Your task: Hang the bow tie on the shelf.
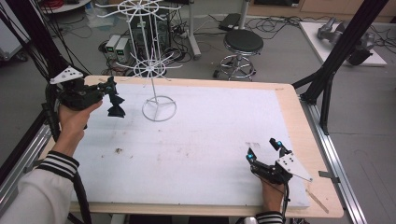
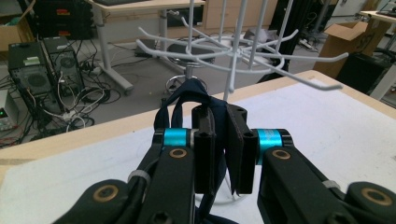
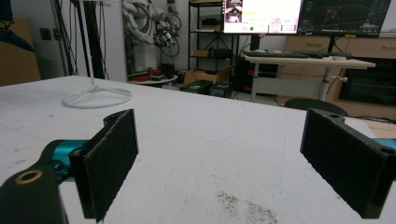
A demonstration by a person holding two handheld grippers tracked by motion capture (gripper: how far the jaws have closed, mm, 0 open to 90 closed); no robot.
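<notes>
The left tool (image 1: pixel 111 88) is clamping a dark cloth (image 1: pixel 115 106) near the surface's (image 1: pixel 210 135) far-left corner, beside the white rack (image 1: pixel 154 70); the right tool (image 1: pixel 265 150) is being held wide open, empty.

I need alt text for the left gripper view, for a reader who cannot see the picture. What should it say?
The left gripper, seen from just behind its two black jaws, is shut on a dark blue cloth item that loops up above them. Ahead stands a white wire rack with empty hooks, over a white table cover. Beyond the table lies a cluttered floor with cables.
</notes>
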